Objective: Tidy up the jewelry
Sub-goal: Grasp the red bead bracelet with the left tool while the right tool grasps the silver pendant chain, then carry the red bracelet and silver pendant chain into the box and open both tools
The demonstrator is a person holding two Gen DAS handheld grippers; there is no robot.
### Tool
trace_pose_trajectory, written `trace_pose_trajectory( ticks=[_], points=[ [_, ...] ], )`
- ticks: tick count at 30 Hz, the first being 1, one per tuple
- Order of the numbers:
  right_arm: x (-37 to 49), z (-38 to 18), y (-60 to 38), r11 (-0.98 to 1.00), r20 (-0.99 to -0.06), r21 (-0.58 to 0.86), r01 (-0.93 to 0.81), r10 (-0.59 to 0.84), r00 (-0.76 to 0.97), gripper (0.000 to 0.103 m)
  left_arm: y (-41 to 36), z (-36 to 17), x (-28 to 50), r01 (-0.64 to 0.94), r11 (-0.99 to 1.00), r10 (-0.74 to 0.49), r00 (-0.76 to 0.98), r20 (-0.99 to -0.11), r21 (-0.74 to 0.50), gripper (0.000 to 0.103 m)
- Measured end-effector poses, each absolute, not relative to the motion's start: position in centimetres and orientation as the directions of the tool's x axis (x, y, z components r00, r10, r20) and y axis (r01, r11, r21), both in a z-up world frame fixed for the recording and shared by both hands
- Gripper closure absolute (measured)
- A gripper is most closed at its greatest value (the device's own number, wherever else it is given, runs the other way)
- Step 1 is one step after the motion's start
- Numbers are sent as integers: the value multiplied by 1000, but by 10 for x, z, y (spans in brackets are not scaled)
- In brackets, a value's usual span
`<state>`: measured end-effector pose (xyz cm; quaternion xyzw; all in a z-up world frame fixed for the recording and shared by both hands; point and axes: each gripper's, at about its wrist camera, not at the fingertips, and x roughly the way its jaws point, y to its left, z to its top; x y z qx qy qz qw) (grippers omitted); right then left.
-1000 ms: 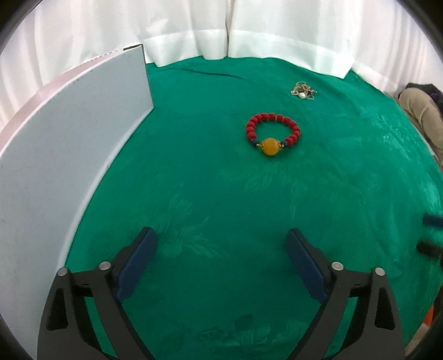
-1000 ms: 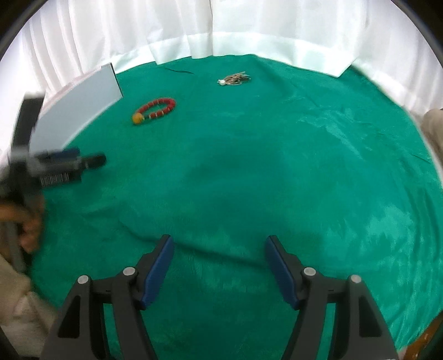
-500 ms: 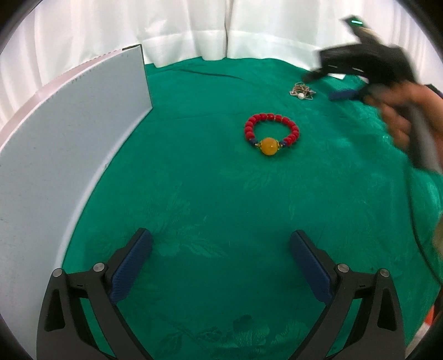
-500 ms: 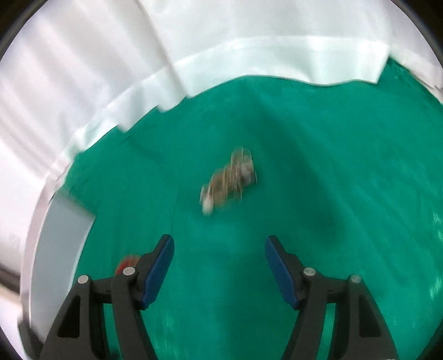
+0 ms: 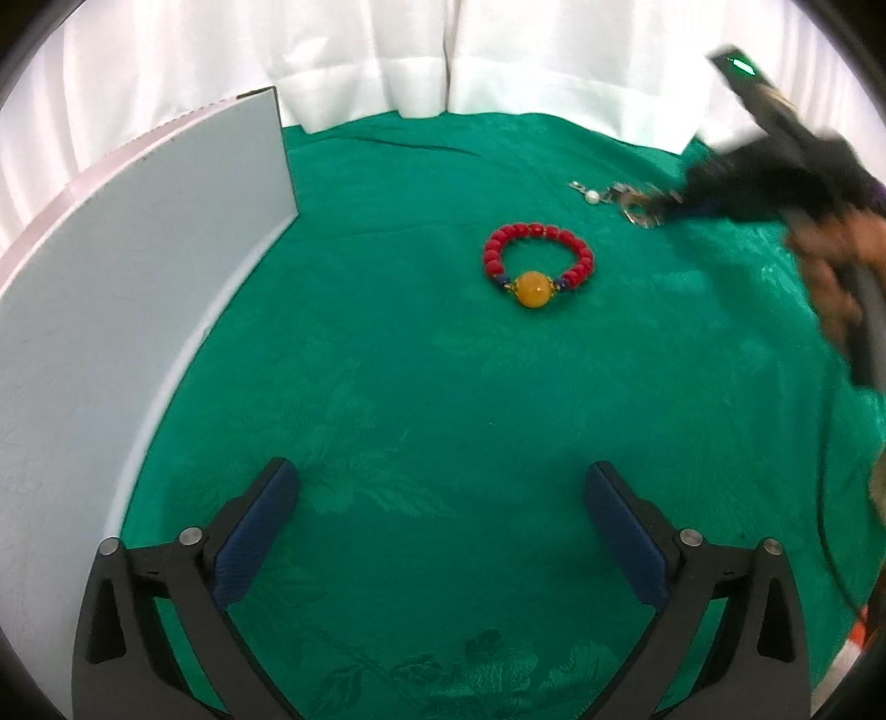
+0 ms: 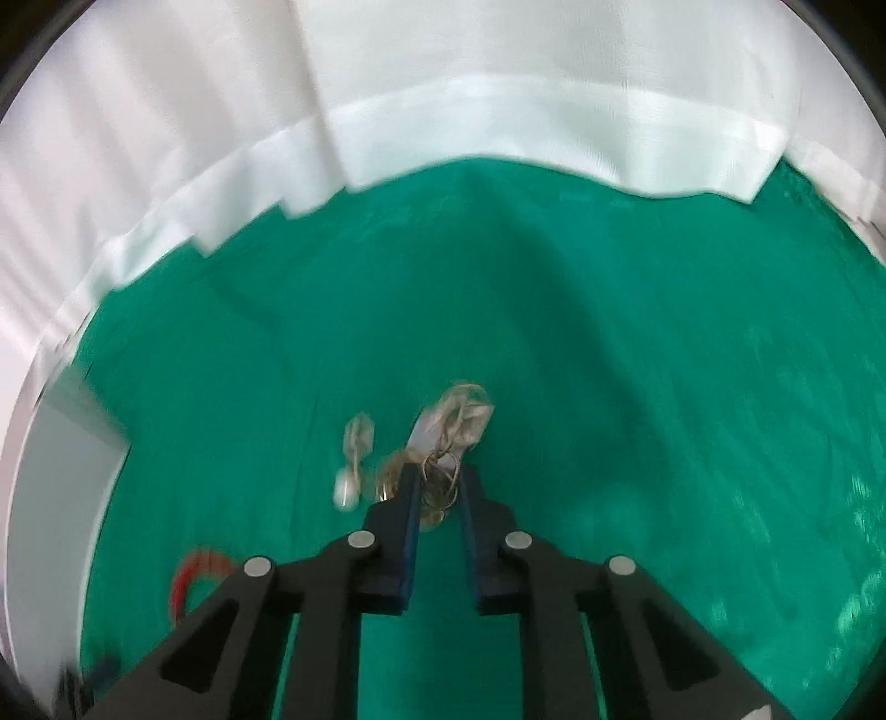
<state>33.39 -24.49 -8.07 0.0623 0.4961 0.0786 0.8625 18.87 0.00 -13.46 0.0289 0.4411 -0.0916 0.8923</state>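
Green cloth (image 5: 443,387) lay under your fingers; your right gripper (image 6: 437,482) pinched the light, limp chain (image 6: 443,443) between them, while your left gripper (image 5: 437,493) stood wide apart.

Looks like a staged recording setup, not a lived-in room

Surface (image 5: 421,387) is draped in green patterned cloth, white curtains (image 5: 387,50) hang all around as a backdrop, and a plain white board (image 5: 138,266) stands along one edge. Pretty studio-ish.
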Motion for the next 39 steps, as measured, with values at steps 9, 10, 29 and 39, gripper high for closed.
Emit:
trace_pose_trajectory(
  ticks=[9,10,29,39],
  points=[
    [214,-82,-283,944,-836,291,-156,331,439,103,-29,-95,215,265,963,-192,585,-788,-38,4],
    [205,-79,-287,939,-825,304,-160,344,448,102,-37,-88,223,286,958,-191,604,-774,-12,7],
    [300,-66,-268,960,-815,210,-188,278,509,36,-61,-112,250,503,863,-340,501,-796,-52,88],
    [353,-85,-230,961,-816,73,-267,212,538,68,-16,-96,219,376,881,-449,474,-758,-287,88]
  ],
)
